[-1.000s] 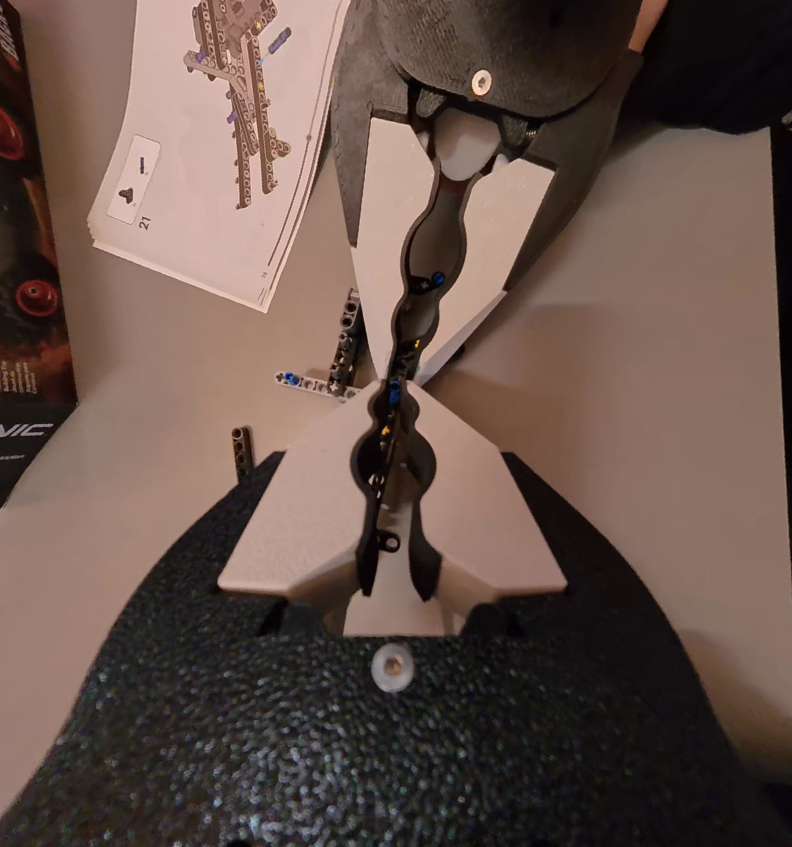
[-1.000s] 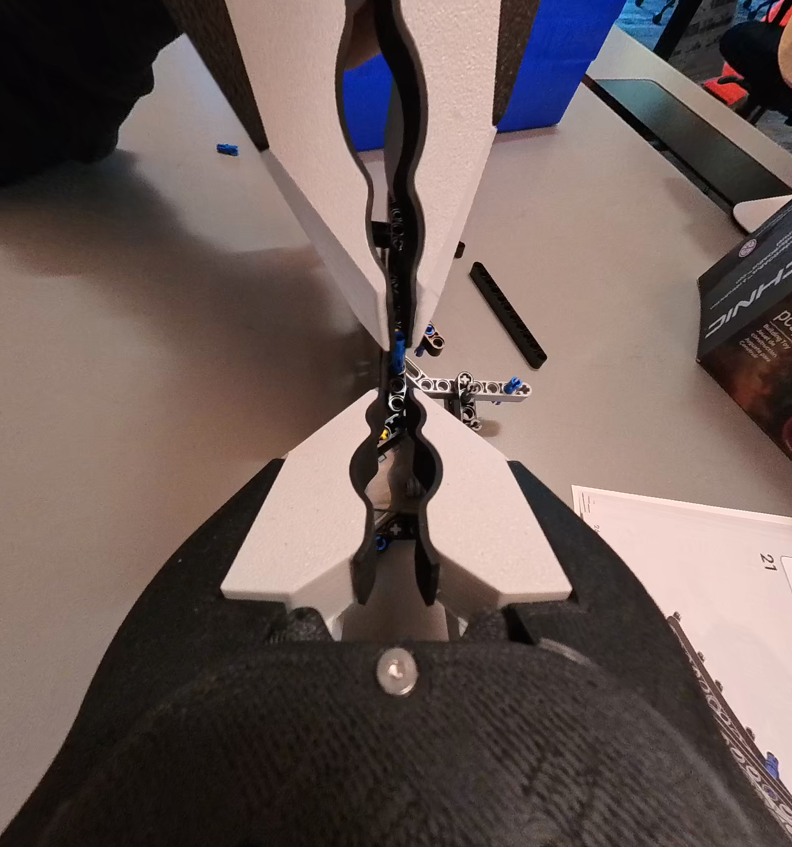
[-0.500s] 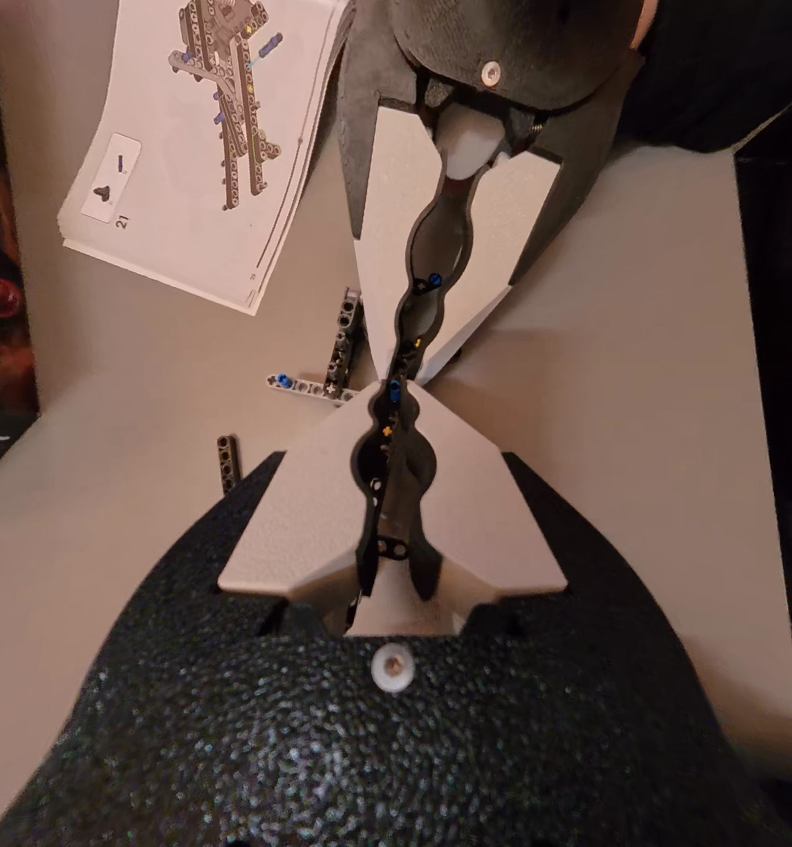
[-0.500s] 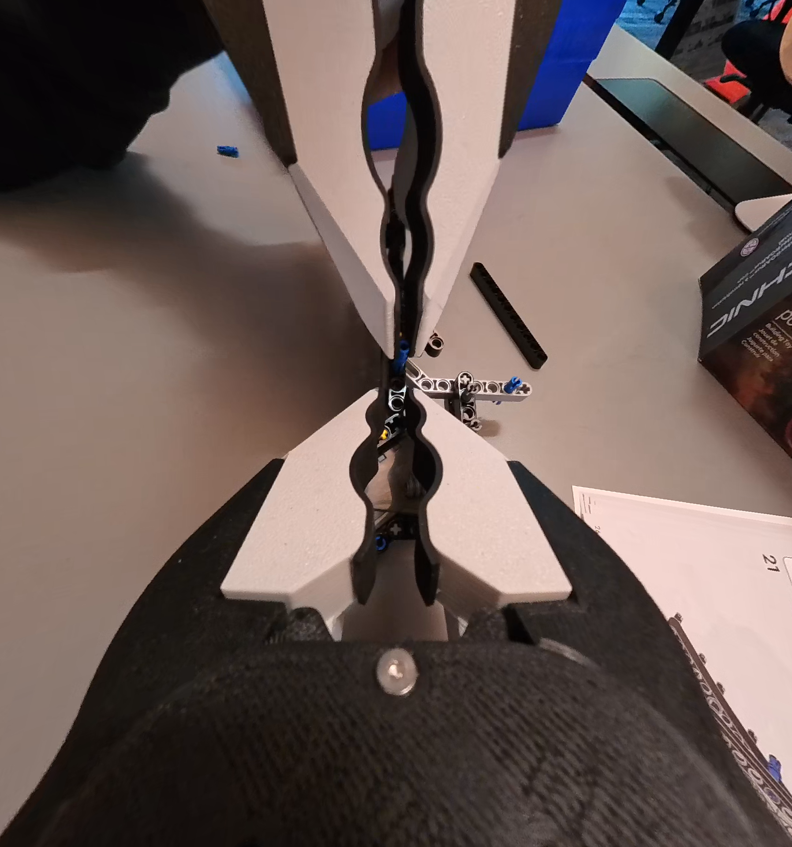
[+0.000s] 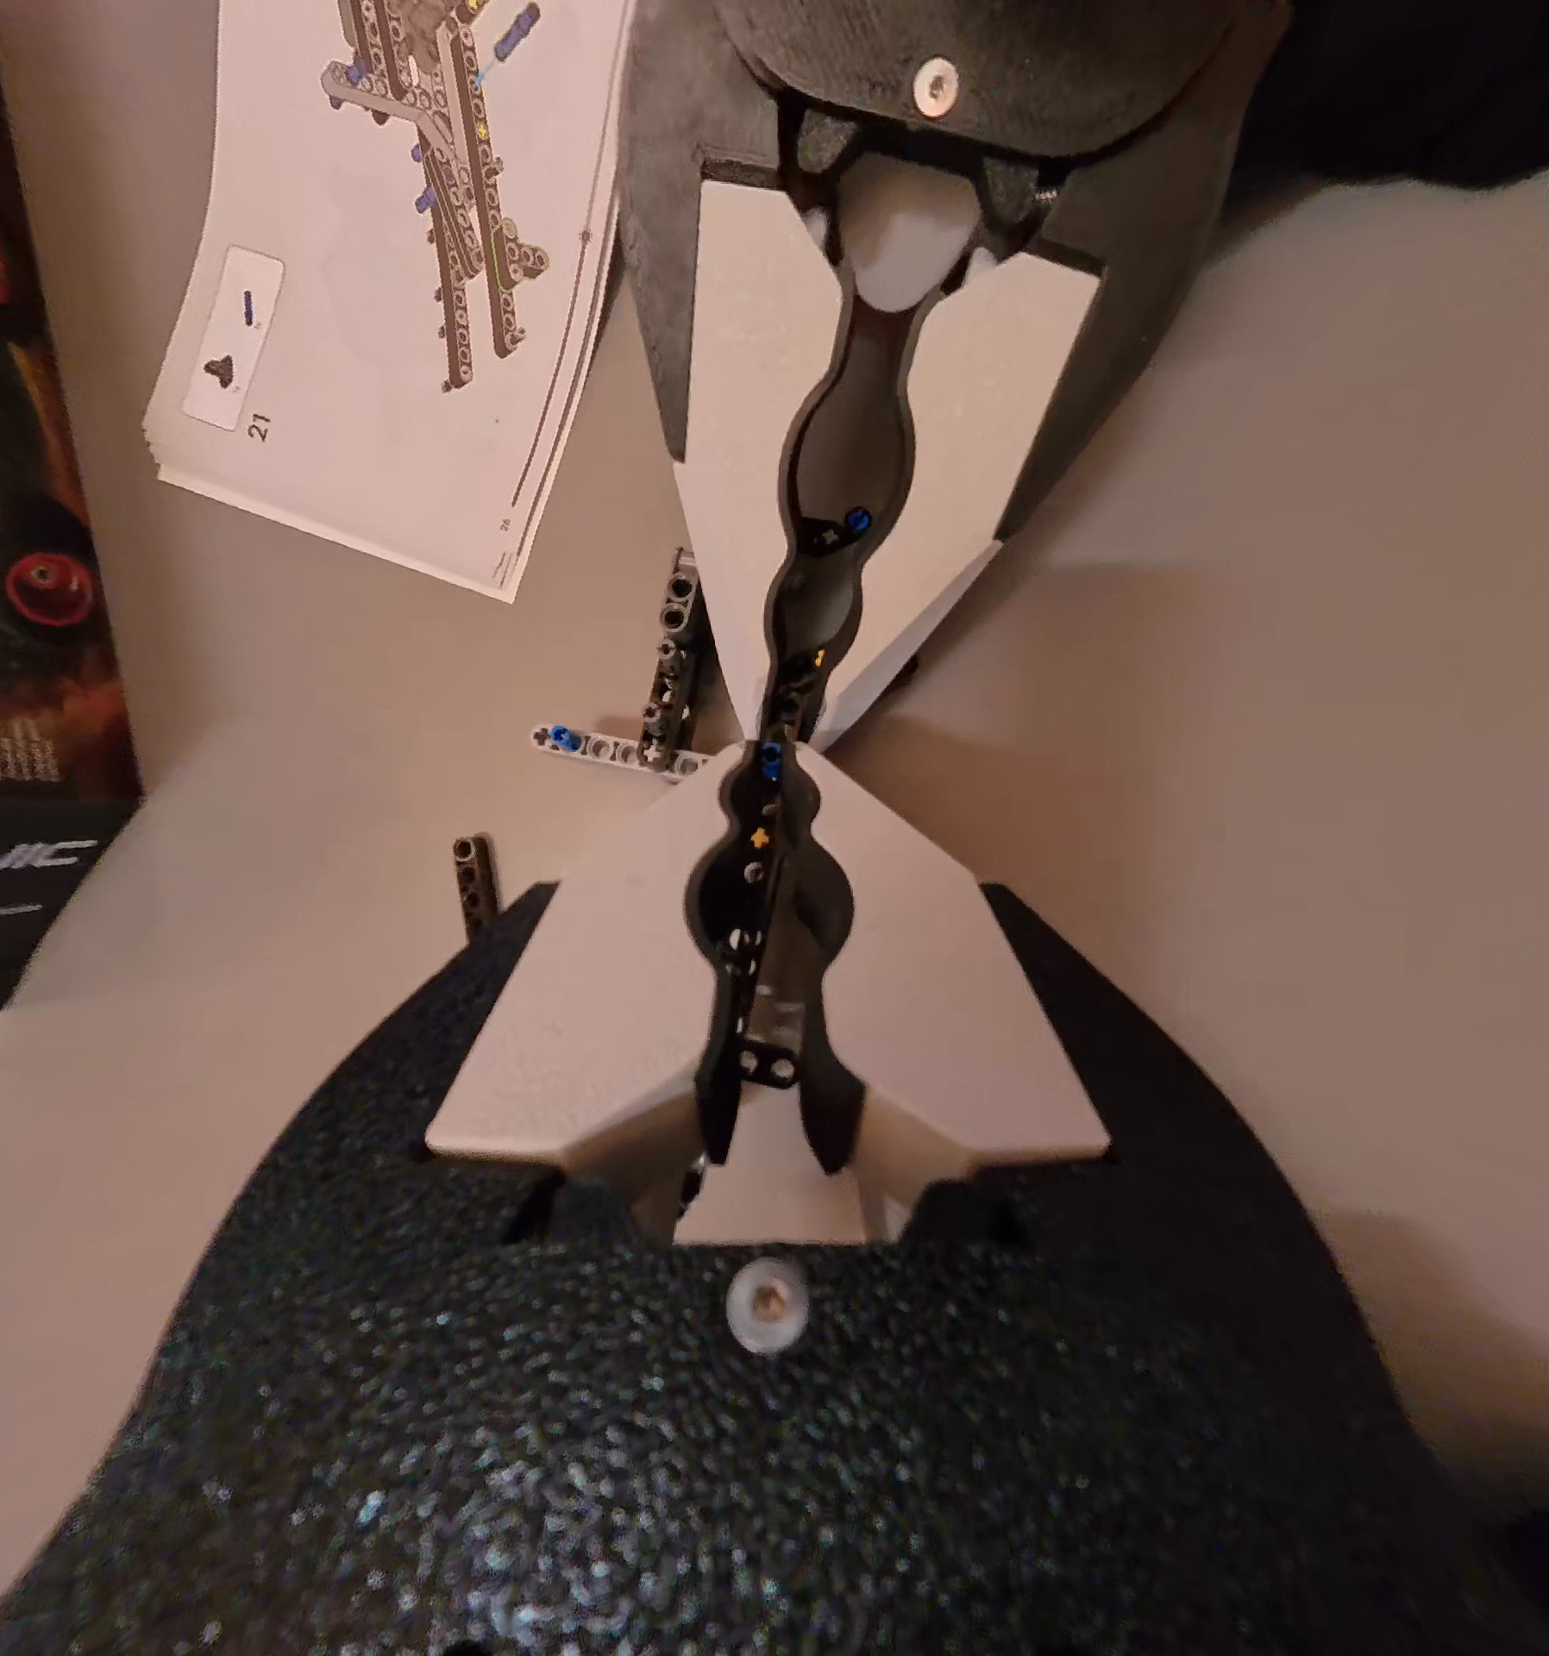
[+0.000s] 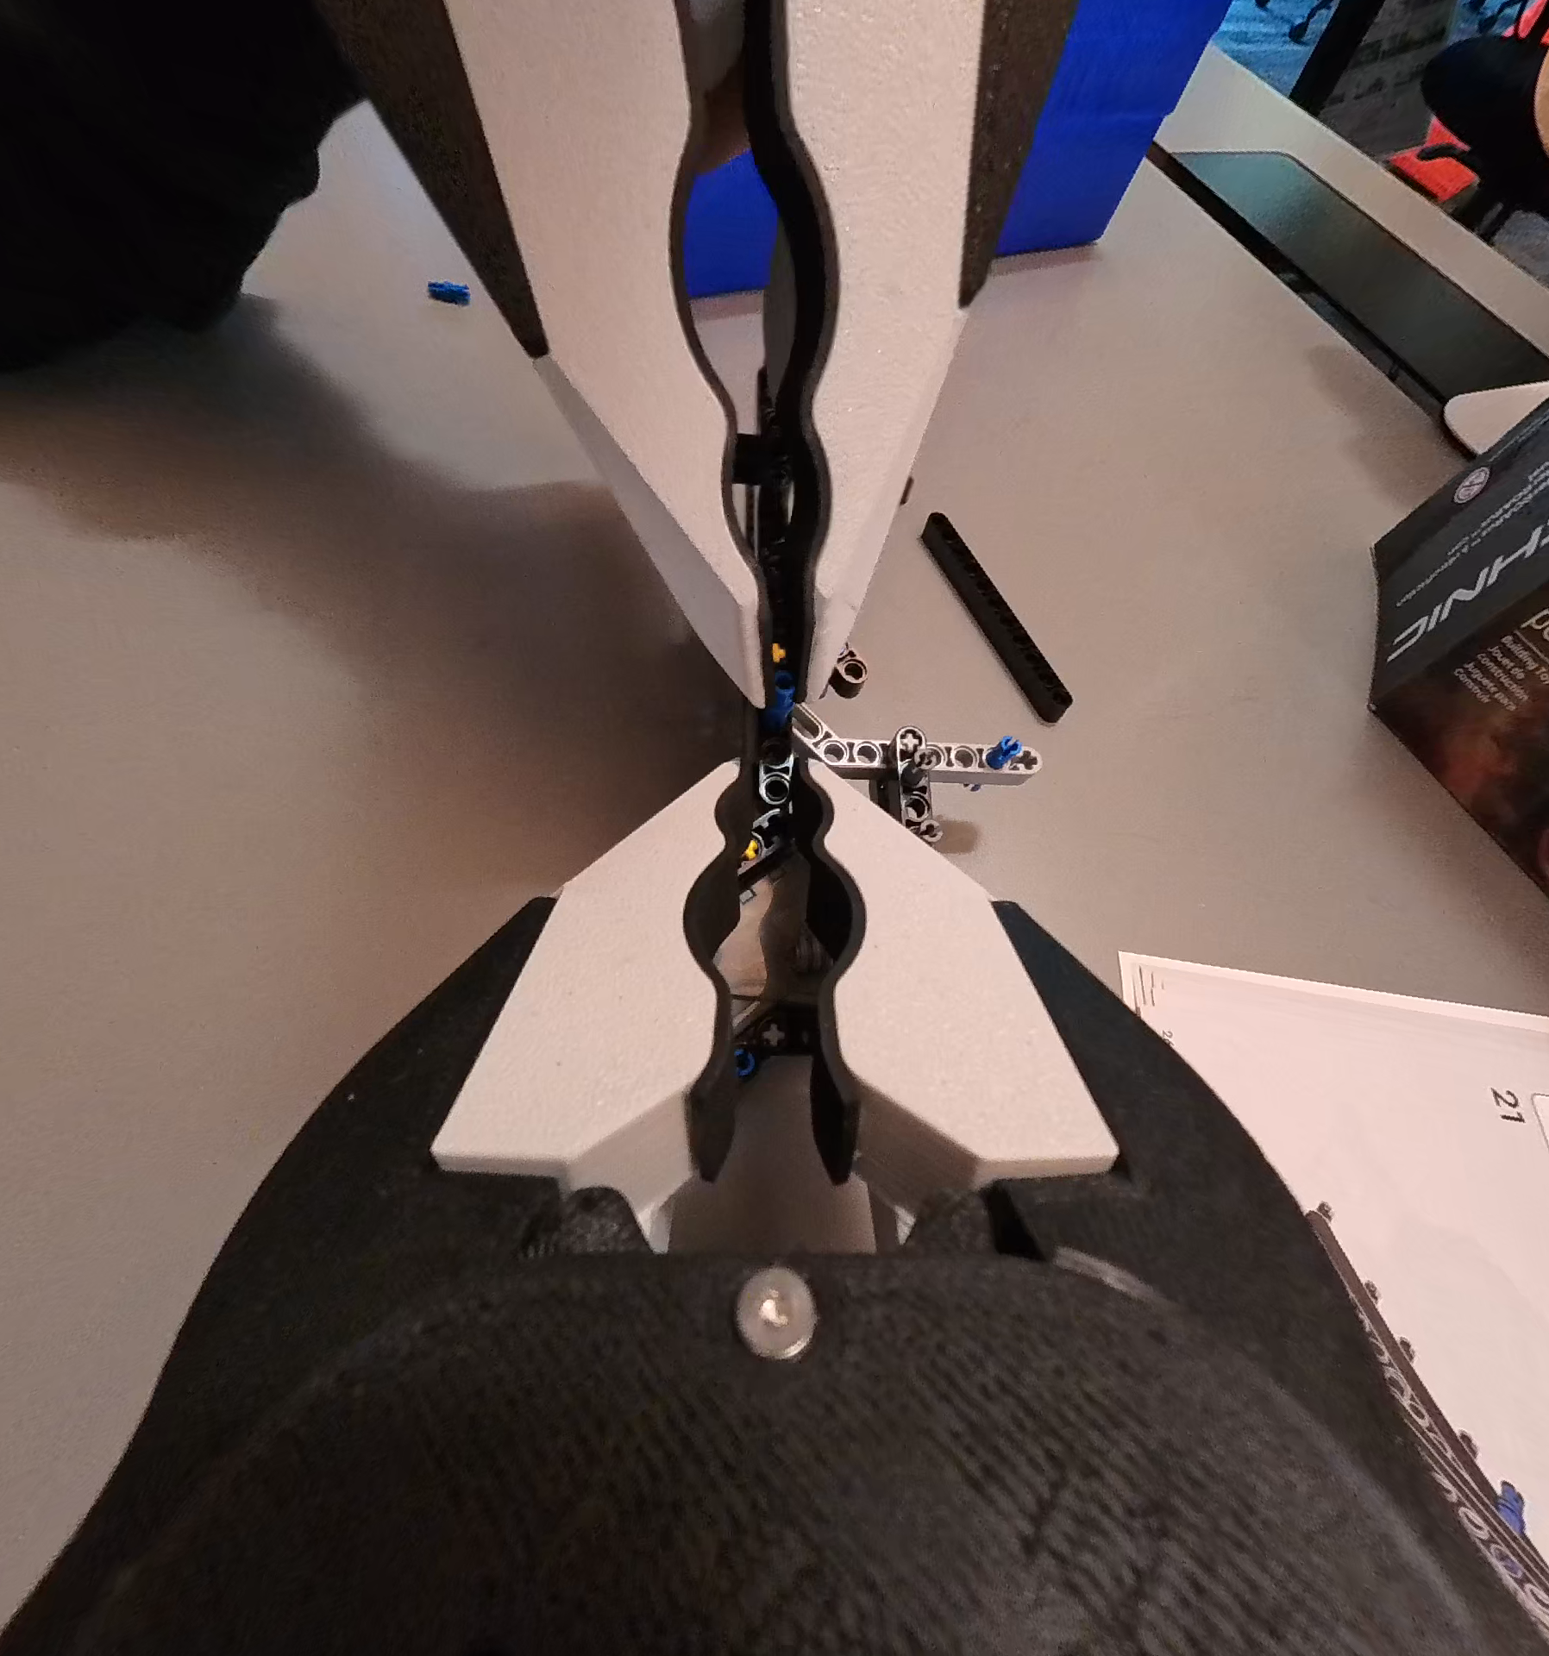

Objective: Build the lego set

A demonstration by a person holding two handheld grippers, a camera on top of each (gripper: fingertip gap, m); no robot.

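A partly built lego assembly (image 5: 757, 905) of black beams with blue and yellow pins is held between the two grippers, above the table. My left gripper (image 5: 766, 766) is shut on one end of it. My right gripper (image 6: 775, 784) is shut on the other end (image 6: 773, 780), facing the left one tip to tip. The right gripper shows at the top of the left wrist view (image 5: 784, 708), and the left gripper at the top of the right wrist view (image 6: 784, 694). A light grey beam (image 6: 923, 757) with a blue pin sticks out sideways from the assembly (image 5: 610, 748).
An open instruction booklet (image 5: 377, 269) and the dark lego box (image 5: 9, 538) lie beside the work. A long black beam (image 6: 995, 618), a small dark connector (image 6: 852, 670) and a blue pin (image 6: 448, 291) lie on the grey table (image 6: 215, 717). A blue box (image 6: 1067, 134) stands behind. My left and right fingertips are right by each other.
Both grippers stay shut on the assembly. The left gripper's fingers have come slightly closer in the right wrist view. The left wrist view swung a little sideways and back.
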